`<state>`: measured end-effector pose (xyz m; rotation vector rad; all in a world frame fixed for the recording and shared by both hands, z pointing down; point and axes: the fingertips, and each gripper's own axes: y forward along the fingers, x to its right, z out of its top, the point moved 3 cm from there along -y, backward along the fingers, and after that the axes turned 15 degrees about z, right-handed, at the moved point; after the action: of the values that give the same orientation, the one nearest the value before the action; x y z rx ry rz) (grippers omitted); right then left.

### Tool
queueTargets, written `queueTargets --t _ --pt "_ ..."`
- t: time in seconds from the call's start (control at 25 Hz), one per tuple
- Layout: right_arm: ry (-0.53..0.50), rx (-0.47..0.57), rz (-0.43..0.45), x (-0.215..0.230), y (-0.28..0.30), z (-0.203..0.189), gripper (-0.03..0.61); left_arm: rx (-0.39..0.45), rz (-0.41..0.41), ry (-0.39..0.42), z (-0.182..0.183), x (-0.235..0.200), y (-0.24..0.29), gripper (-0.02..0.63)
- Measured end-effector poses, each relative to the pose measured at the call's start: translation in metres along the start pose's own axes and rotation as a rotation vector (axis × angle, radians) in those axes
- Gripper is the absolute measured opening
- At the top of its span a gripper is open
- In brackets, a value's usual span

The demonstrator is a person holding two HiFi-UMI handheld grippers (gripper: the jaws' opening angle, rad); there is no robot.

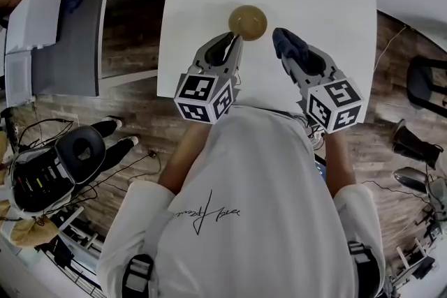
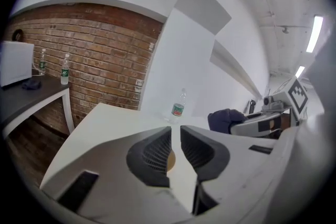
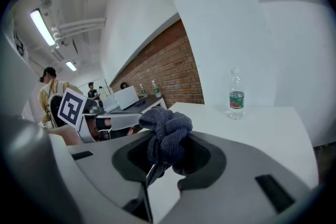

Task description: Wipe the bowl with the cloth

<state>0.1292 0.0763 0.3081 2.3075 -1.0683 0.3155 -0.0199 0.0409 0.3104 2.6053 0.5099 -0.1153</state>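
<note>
Person: white short-sleeved T-shirt [image 1: 244,234] with a black handwritten-style script print [image 1: 207,211]; dark straps [image 1: 140,274] over both shoulders. Left gripper [image 1: 232,38] and right gripper [image 1: 285,44]: light grey moulded shells, dark ribbed pads [image 2: 155,152]. Each carries a cube [image 1: 204,98] faced with black-and-white square markers.

Left gripper [image 1: 235,38] jaws nearly together, nothing gripped. Right gripper [image 1: 288,56] clamped on cloth [image 1: 290,43]. Both side by side, tilted slightly down.
</note>
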Motion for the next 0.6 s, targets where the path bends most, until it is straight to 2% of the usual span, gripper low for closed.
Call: queueTargets --t 0.24,0.6 --pt "-0.001 0.102 0.013 -0.012 -0.022 0.017 0.104 0.063 0.006 -0.027 0.012 0.012 -0.019 -0.011" --pt "-0.099 0.073 0.035 -0.025 -0.017 0.026 0.104 0.080 0.049 -0.068 0.021 -0.005 -0.027 -0.008"
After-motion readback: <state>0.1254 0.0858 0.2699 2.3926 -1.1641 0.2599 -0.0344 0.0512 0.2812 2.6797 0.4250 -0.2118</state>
